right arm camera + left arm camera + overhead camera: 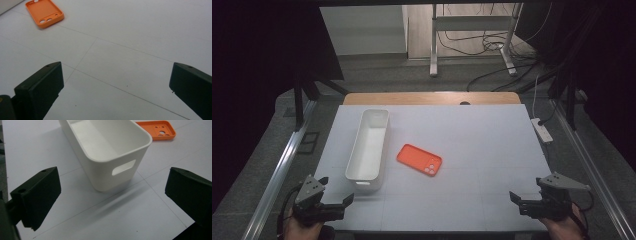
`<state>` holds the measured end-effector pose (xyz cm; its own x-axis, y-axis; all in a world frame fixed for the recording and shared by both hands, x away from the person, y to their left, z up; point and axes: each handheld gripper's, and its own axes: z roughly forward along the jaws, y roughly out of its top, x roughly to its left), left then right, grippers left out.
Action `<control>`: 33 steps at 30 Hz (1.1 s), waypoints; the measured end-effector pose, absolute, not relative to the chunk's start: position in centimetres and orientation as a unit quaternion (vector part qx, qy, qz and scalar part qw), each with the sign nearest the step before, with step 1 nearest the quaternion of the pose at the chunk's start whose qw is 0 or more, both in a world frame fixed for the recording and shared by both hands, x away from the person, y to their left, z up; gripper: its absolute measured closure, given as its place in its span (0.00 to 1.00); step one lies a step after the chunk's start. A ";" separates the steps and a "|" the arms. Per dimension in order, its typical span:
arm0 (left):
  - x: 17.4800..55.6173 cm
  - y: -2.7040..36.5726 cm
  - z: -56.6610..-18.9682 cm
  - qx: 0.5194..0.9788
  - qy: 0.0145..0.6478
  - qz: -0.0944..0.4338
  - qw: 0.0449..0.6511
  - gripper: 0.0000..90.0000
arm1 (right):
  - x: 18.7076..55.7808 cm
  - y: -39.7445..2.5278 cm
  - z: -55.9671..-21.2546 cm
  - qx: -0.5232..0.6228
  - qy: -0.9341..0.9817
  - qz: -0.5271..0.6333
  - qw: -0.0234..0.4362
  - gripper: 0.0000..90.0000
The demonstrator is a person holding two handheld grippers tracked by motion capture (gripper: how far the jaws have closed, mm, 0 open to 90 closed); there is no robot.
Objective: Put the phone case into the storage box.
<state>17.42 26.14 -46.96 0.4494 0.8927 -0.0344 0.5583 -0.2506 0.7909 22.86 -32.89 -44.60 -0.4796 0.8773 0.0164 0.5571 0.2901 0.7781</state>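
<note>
A long white bin (368,150) stands empty on the left half of the white table (472,150), its handle cut-out facing the near edge. Just right of it an orange phone case (419,160) lies flat, inside up. My left gripper (336,191) hovers open at the near left corner, a short way in front of the bin's (100,167) near end, with the case (160,130) beyond. At the near right corner my right gripper (527,191) is open over bare table. In the right gripper view (116,75) the case (45,12) is far off, upper left.
A white power strip (542,129) lies at the table's right edge. Metal rails (277,170) run along both sides. A wooden strip (432,98) borders the far edge. A desk frame (434,50) and cables stand on the floor behind.
</note>
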 end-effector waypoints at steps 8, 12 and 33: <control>17.5 26.2 -47.0 0.763 0.478 0.209 0.383 0.02 | 23.0 -32.9 -44.6 0.464 0.775 0.373 0.213 0.00; 17.5 26.4 -47.0 0.762 0.477 0.201 0.389 0.02 | 23.1 -32.7 -44.6 0.467 0.775 0.369 0.214 0.00; 17.3 26.5 -47.0 0.766 0.467 0.199 0.395 0.02 | 24.5 -30.7 -45.0 0.424 0.811 0.355 0.190 0.00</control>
